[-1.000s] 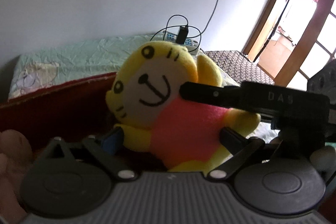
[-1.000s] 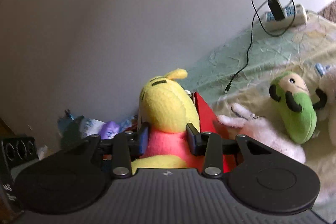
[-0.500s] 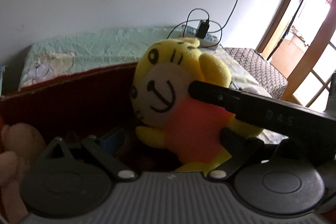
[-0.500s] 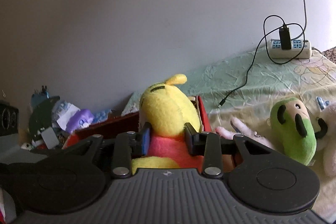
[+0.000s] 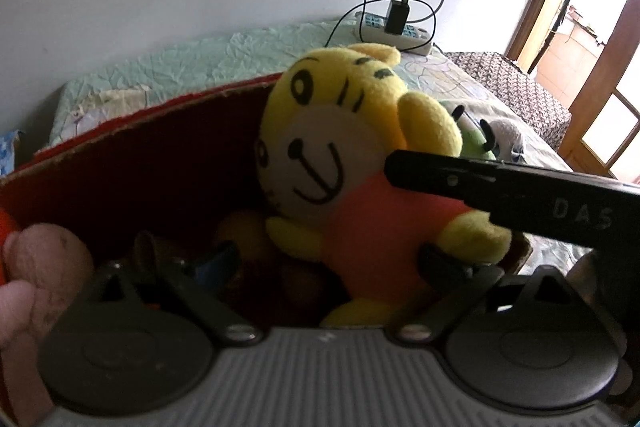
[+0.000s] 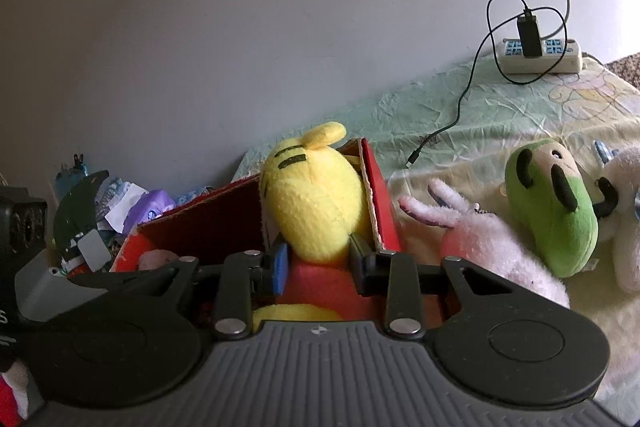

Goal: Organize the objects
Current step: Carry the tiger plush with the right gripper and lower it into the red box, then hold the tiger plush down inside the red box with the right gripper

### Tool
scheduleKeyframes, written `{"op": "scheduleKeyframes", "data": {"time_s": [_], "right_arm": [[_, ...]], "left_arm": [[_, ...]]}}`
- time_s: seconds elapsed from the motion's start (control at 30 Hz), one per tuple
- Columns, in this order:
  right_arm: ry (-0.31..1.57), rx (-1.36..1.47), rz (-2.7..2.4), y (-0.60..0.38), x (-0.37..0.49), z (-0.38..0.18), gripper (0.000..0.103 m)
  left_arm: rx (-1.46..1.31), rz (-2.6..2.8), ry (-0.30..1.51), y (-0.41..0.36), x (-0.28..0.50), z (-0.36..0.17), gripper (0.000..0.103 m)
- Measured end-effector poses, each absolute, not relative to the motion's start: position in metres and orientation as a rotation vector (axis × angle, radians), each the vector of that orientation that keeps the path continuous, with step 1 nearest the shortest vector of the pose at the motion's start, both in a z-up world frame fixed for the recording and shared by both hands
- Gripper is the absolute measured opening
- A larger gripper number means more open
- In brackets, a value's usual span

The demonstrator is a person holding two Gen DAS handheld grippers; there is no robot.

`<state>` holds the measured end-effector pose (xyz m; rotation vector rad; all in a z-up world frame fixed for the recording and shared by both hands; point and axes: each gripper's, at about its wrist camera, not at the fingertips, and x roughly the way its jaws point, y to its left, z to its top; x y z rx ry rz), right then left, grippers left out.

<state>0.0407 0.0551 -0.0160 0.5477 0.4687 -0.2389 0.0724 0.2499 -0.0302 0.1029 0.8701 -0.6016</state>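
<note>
While its jaws are closing, the right gripper has the yellow plush toy between its two fingers, which press into the red body just below the head. That toy sits upright at the near right corner of the red cardboard box, head above the rim, back of the head toward the right wrist camera. From the left wrist view the toy's smiling face looks out over the box's dark inside, and one black finger of the right gripper crosses its shoulder. The left gripper stands wide apart, its fingers low inside the box on either side of the toy's lower body; whether the right-hand pad touches the yellow paw is hard to tell in the dim corner. A pinkish plush lies at the box's left end. On the bedsheet beside the box lie a white-pink plush and a green plush, with a power strip by the wall
</note>
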Motion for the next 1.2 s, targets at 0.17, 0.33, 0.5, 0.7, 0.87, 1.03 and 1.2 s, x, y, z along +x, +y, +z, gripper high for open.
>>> {"op": "scheduleKeyframes", "data": {"time_s": [0.17, 0.33, 0.5, 0.7, 0.87, 1.03, 1.2], "right_arm": [[0.457, 0.552, -0.243, 0.055, 0.036, -0.018, 0.034], [0.42, 0.545, -0.239, 0.056, 0.026, -0.023, 0.033], [0.4, 0.515, -0.244, 0.06, 0.022, -0.024, 0.034], [0.398, 0.512, -0.241, 0.06, 0.022, -0.024, 0.033], [0.403, 0.503, -0.237, 0.06, 0.022, -0.023, 0.033], [0.409, 0.492, -0.233, 0.061, 0.022, -0.024, 0.034], [0.406, 0.497, -0.228, 0.06, 0.022, -0.024, 0.034]], "left_arm": [[0.11, -0.595, 0.889, 0.249, 0.073, -0.03, 0.103], [0.104, -0.59, 0.903, 0.249, 0.073, -0.031, 0.103], [0.114, -0.58, 0.908, 0.248, 0.073, -0.03, 0.103], [0.129, -0.567, 0.913, 0.246, 0.072, -0.03, 0.103], [0.136, -0.56, 0.925, 0.245, 0.073, -0.03, 0.103], [0.173, -0.529, 0.96, 0.238, 0.074, -0.029, 0.103], [0.185, -0.509, 0.969, 0.234, 0.072, -0.029, 0.103]]}}
